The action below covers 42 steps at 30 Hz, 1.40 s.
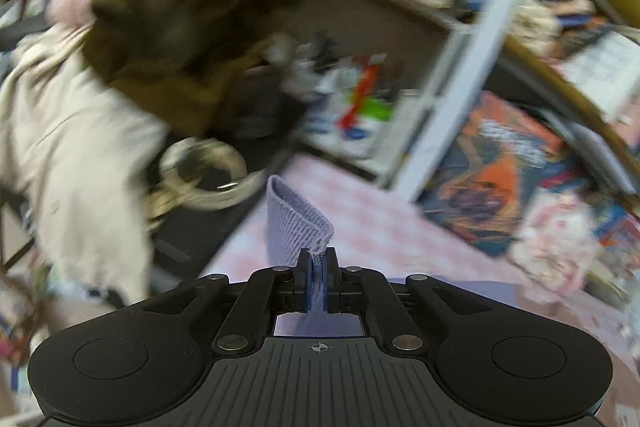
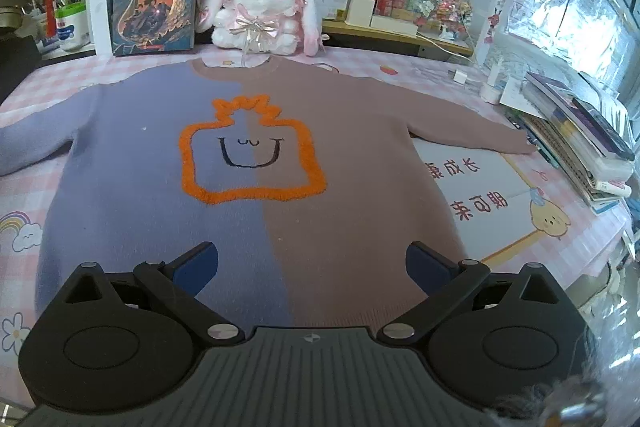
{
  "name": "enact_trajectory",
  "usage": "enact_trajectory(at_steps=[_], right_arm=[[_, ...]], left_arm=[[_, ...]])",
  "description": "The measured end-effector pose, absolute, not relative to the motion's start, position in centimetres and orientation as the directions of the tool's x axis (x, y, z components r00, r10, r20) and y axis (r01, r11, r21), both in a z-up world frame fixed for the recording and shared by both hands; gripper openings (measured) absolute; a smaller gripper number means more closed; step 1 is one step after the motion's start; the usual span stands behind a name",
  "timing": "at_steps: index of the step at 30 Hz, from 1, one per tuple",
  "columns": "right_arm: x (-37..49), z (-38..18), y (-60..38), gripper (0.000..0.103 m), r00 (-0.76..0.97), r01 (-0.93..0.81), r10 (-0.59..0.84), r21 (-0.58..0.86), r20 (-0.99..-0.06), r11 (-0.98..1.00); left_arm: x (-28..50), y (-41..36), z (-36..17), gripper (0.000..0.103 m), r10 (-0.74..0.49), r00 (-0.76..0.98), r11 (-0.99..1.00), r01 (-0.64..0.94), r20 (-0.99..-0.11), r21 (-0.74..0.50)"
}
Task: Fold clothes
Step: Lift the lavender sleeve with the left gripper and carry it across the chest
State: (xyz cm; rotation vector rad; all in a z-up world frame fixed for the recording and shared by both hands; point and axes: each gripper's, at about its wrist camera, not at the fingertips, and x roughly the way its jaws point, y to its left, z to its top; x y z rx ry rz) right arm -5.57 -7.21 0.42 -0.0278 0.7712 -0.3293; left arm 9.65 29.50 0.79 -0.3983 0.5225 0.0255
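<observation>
Left wrist only: pinched sweater cuff (image 1: 298,219).

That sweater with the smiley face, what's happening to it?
A person is starting to fold the sweater, which lies flat on the pink checked table. The left claw is shut on the purple ribbed cuff and holds it up off the table. The right claw hangs open above the sweater's bottom edge, holding nothing. No fold shows yet.

Two wrist views, shared pink table (image 2: 400,63).
</observation>
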Motion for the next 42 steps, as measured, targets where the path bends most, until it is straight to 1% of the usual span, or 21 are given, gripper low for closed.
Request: enact_trajectory(at_steps=[7, 10, 14, 23, 29, 36, 42], right_arm=[[-5.0, 0.3, -9.3, 0.101, 0.69, 0.25, -0.263, -0.118, -0.675, 0.961], [-4.5, 0.2, -11.0, 0.101, 0.703, 0.224, -0.238, -0.108, -0.67, 0.968], [-3.6, 0.0, -13.7, 0.101, 0.719, 0.187, -0.202, -0.095, -0.665, 0.978], [-1.6, -0.2, -21.0, 0.101, 0.73, 0.084, -0.095, -0.049, -0.677, 0.995], [-1.0, -0.3, -25.3, 0.101, 0.729, 0.048, -0.054, -0.028, -0.682, 0.998], [-0.6, -0.5, -28.8, 0.101, 0.725, 0.008, -0.012, -0.008, -0.688, 1.0], [-0.4, -0.8, -31.0, 0.101, 0.721, -0.003, 0.008, 0.008, -0.693, 1.0]], left_arm=[[10.0, 23.1, 3.4, 0.003, -0.188, 0.884, 0.933, 0.024, -0.428, -0.359], [10.2, 20.1, 4.1, 0.003, -0.212, 0.885, 0.935, 0.06, -0.415, -0.349], [10.3, 15.9, 5.0, 0.003, -0.213, 0.886, 0.941, 0.073, -0.411, -0.33], [11.5, 6.2, 6.7, 0.003, -0.205, 0.881, 0.958, 0.092, -0.426, -0.271], [12.8, 0.8, 6.8, 0.003, -0.194, 0.877, 0.966, 0.093, -0.44, -0.241], [13.9, -4.7, 6.1, 0.003, -0.203, 0.866, 0.971, 0.117, -0.456, -0.209], [14.9, -8.5, 3.8, 0.003, -0.203, 0.835, 0.977, 0.136, -0.511, -0.166]])
